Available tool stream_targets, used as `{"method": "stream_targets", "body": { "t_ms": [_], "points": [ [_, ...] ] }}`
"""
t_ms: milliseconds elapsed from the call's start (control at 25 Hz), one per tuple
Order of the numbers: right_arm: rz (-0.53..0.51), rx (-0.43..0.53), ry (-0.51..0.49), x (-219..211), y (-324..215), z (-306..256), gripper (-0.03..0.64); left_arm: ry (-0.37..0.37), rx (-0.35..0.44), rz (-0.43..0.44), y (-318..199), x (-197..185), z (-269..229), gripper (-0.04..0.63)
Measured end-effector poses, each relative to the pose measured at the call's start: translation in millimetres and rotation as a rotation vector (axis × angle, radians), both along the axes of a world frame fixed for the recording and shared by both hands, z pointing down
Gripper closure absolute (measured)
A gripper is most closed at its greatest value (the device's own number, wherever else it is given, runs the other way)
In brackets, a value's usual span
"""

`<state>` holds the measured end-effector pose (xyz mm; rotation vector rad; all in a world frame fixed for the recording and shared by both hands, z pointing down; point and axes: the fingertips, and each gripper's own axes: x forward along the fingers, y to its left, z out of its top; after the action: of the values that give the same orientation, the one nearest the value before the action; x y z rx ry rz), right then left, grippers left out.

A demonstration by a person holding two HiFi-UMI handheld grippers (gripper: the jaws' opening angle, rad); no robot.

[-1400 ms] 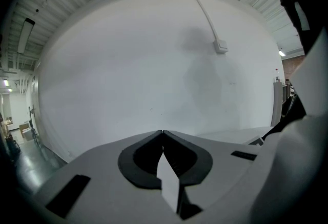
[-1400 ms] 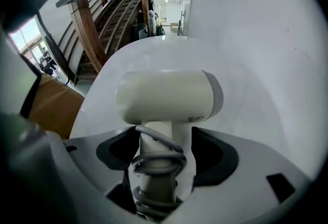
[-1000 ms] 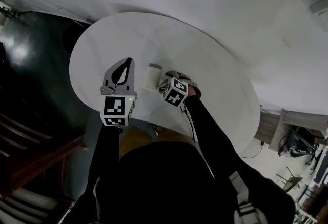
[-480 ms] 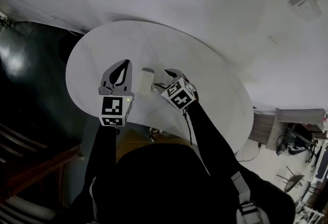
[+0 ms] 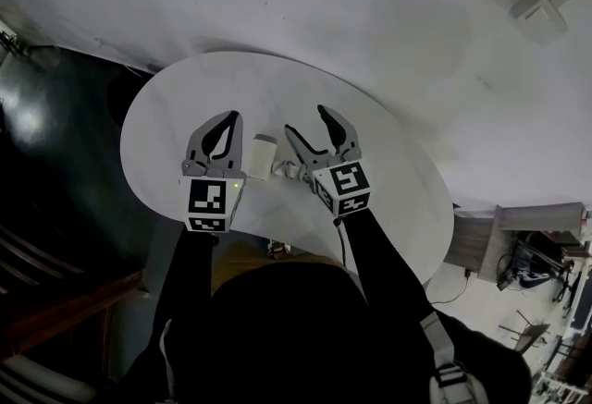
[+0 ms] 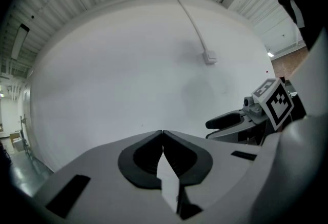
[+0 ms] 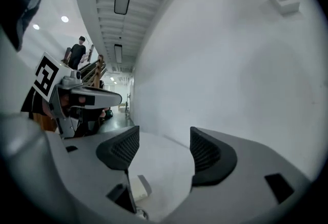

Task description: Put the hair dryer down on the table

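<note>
Markers of black and white squares are the only print to be read here: one faces the head camera on the left gripper's cube [image 5: 207, 199], another on the right gripper's cube [image 5: 344, 187].

Both black sleeves reach forward side by side from the body, over the near edge of the round white table [image 5: 388, 162].

Seen from the head, the left gripper [image 5: 233, 116] points away from the person. In its own view its jaws meet tip to tip, nothing between them [image 6: 163, 133].

The right gripper [image 5: 307, 120] is level with it and a little to its right. Its jaws stand wide apart in its own view [image 7: 164, 146], with only bare tabletop between the pads.

The white hair dryer [image 5: 262, 155] lies on the table between the two grippers, just right of the left gripper's jaws and just left of the right gripper's near jaw. Neither tool holds it.

A pale object [image 7: 139, 187] shows low beneath the right jaws; whether it belongs to the dryer cannot be told.
</note>
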<state>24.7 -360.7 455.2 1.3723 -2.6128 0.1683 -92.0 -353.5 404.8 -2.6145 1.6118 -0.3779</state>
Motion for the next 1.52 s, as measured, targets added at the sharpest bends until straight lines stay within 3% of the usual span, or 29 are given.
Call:
{"method": "stream_targets", "body": {
  "t_ms": [280,480,680,800,840,880,1040,1520],
  "points": [
    [0.077,0.158,0.000,4,5,-29,0.305,0.010,0.013,0.006,0,5,-3,0.580],
    [0.090,0.175,-0.053,6,10,-39,0.305,0.027,0.042,-0.008,1,7,-7,0.580],
    [0.079,0.209,-0.038,6,14,-47,0.319,0.029,0.046,-0.008,4,9,-9,0.580],
    [0.127,0.233,-0.051,17,14,-57,0.430,0.027,0.043,-0.007,6,11,-8,0.580],
    [0.149,0.233,-0.046,22,14,-58,0.558,0.027,0.045,-0.002,6,13,-9,0.580],
    [0.161,0.229,-0.048,26,14,-59,0.590,0.027,0.046,0.000,7,14,-9,0.580],
    [0.172,0.201,-0.086,36,14,-56,0.590,0.028,0.045,0.000,10,15,-8,0.580],
    [0.167,0.196,-0.040,36,15,-53,0.590,0.034,0.054,-0.004,10,9,-11,0.580]
  ]
}}
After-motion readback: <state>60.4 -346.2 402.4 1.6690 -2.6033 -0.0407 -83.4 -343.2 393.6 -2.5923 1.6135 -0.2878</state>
